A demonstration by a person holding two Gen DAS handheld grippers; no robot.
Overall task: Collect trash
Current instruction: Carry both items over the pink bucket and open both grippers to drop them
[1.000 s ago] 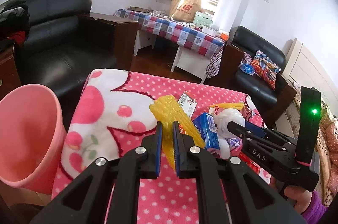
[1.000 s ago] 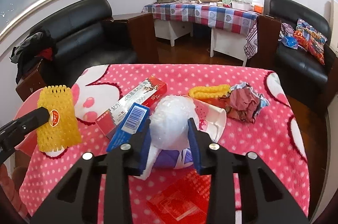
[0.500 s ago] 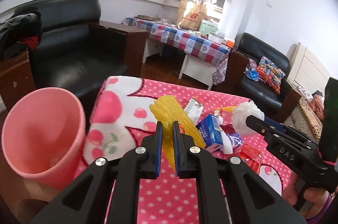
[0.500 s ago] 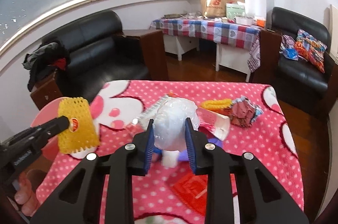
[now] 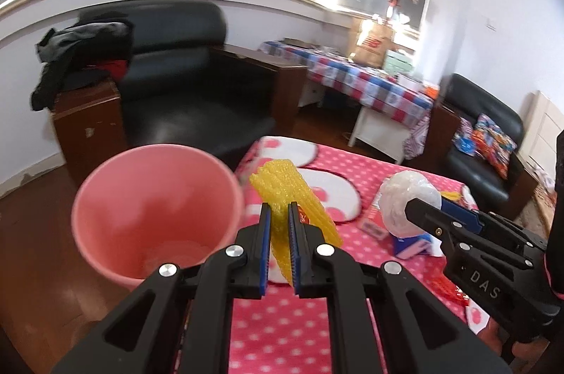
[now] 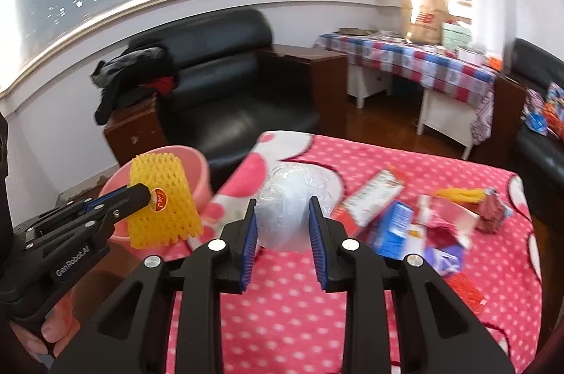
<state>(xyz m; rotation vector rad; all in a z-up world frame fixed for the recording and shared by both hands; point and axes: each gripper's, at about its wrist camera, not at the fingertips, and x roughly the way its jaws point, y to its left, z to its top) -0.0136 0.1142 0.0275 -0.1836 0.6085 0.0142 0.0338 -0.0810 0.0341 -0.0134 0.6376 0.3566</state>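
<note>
My left gripper (image 5: 279,215) is shut on a yellow foam fruit net (image 5: 287,183) and holds it in the air just right of the pink bin (image 5: 155,204). The net (image 6: 160,201) and bin (image 6: 197,169) also show in the right wrist view. My right gripper (image 6: 282,215) is shut on a white crumpled plastic ball (image 6: 289,215) and holds it above the pink dotted table (image 6: 282,303). The ball also shows in the left wrist view (image 5: 409,197). More trash lies on the table: a blue carton (image 6: 394,229), a red-and-white box (image 6: 373,197), a yellow net (image 6: 458,194) and crumpled wrappers (image 6: 490,212).
A black armchair (image 5: 190,85) and a wooden side cabinet (image 5: 88,123) stand behind the bin. A checked-cloth table (image 5: 363,85) stands at the back, and a black sofa (image 5: 483,134) on the right. The bin stands on the wooden floor (image 5: 42,233) at the table's left edge.
Both grippers have lifted their loads and swung left toward the pink bin. The bin now looms larger, close to the yellow net. The white ball has left the trash pile.
</note>
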